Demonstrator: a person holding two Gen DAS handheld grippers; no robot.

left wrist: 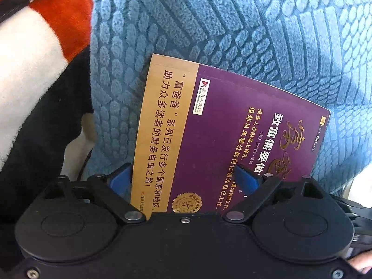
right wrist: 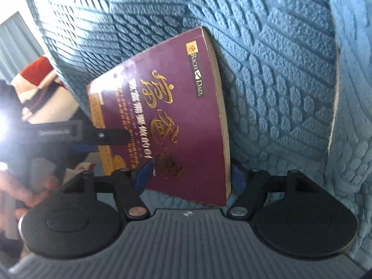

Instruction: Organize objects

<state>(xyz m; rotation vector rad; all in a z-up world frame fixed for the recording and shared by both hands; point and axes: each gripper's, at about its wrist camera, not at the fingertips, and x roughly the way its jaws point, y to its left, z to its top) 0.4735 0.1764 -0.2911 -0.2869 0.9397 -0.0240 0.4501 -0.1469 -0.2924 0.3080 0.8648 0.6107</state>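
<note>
Purple and gold are covering the front of a paperback book (left wrist: 232,134), which is lying against a blue textured fabric (left wrist: 232,23) in the left wrist view. Gold Chinese lettering is running along a tan band at one edge, white and gold lettering is crossing the purple part, and a round gold seal is sitting near the corner. The left gripper (left wrist: 183,179) is pinching the book, its blue fingers (left wrist: 121,181) sitting one on each side of the cover. A red, white and black blanket (left wrist: 34,69) is lying beside the blue fabric.

From the right wrist view, the same book (right wrist: 186,116) is showing its "Rich Dad" label and its cream page edge. The right gripper (right wrist: 190,174) is gripping the book's lower end between its blue fingers (right wrist: 145,176), one on the cover and one behind the page edge. The left gripper (right wrist: 111,137) is reaching onto the cover from the side.
</note>
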